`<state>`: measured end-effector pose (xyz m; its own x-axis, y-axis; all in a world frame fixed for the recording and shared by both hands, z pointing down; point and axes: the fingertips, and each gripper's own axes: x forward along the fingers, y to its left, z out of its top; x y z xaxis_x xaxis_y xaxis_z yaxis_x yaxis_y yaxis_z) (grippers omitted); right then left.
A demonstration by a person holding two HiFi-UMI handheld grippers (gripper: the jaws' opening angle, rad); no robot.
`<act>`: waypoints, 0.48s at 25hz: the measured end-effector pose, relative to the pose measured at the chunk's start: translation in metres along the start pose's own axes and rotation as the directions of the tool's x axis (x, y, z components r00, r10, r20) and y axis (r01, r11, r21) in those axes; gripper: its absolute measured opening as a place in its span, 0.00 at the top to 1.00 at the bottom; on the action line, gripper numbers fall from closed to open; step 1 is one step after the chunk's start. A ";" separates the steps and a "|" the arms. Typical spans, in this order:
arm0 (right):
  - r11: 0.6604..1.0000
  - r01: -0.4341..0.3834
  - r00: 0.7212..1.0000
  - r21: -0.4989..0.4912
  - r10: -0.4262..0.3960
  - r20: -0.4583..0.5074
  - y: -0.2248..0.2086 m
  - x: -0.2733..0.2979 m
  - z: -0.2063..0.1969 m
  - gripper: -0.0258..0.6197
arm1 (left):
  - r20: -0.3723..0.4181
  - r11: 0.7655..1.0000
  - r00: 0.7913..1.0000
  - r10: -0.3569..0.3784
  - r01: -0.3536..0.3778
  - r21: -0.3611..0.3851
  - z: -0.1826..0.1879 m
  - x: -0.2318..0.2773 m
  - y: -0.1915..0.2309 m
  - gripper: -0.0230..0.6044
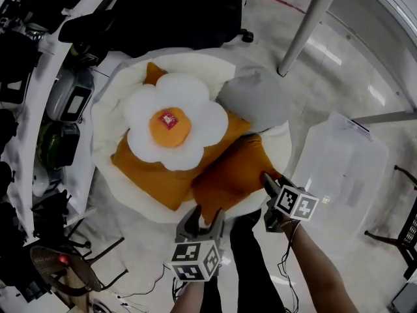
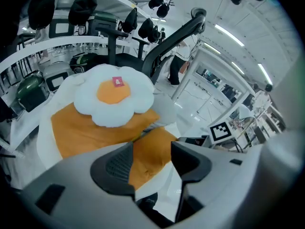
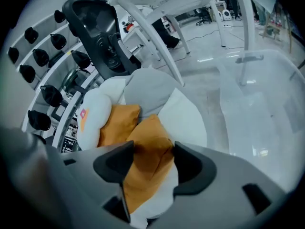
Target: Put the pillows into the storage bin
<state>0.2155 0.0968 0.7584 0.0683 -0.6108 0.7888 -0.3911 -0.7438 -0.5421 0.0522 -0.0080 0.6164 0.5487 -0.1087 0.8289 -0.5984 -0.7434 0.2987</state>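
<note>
Small orange pillow (image 1: pixel 229 175), lengthwise near-left to far-right, between parted jaws of left gripper (image 2: pixel 151 147), right gripper (image 3: pixel 153 147)

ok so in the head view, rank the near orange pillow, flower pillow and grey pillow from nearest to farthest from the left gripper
1. near orange pillow, right at the left gripper, low centre
2. flower pillow, up and left, atop the pile
3. grey pillow, far right of the pile

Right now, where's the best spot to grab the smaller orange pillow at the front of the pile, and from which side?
Take the smaller orange pillow by its two near corners, coming from the person's side. It lies uncovered at the pile's front, and those thin corners sit between the open jaws of the left gripper and right gripper.
</note>
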 end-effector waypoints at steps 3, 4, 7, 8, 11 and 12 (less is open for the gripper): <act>1.000 0.013 1.000 -0.016 -0.013 0.004 0.000 0.004 0.001 0.64 | -0.002 1.000 1.000 -0.003 0.003 -0.008 -0.002 0.001 0.000 0.57; 1.000 0.011 1.000 -0.023 -0.011 0.006 0.002 0.005 0.000 0.66 | -0.001 1.000 1.000 -0.005 0.005 -0.009 -0.002 0.001 0.000 0.57; 1.000 0.009 1.000 -0.017 -0.008 0.013 0.006 0.003 -0.002 0.74 | 0.000 1.000 1.000 -0.012 0.012 -0.008 0.002 0.001 0.000 0.58; 1.000 0.011 1.000 -0.012 -0.011 0.014 0.007 0.001 -0.004 0.76 | 0.000 1.000 1.000 -0.016 0.016 -0.008 0.003 0.001 -0.001 0.58; 1.000 0.014 1.000 -0.008 -0.014 0.020 0.011 -0.006 -0.010 0.82 | 0.000 1.000 1.000 -0.028 0.028 -0.006 0.005 -0.001 -0.001 0.61; 1.000 0.009 1.000 -0.007 -0.009 0.024 0.013 -0.008 -0.012 0.83 | 0.001 1.000 1.000 -0.031 0.031 -0.002 0.006 -0.002 -0.001 0.61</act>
<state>0.1990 0.0952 0.7481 0.0936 -0.6103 0.7866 -0.3971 -0.7474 -0.5327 0.0549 -0.0106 0.6116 0.5677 -0.0862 0.8187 -0.5821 -0.7452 0.3252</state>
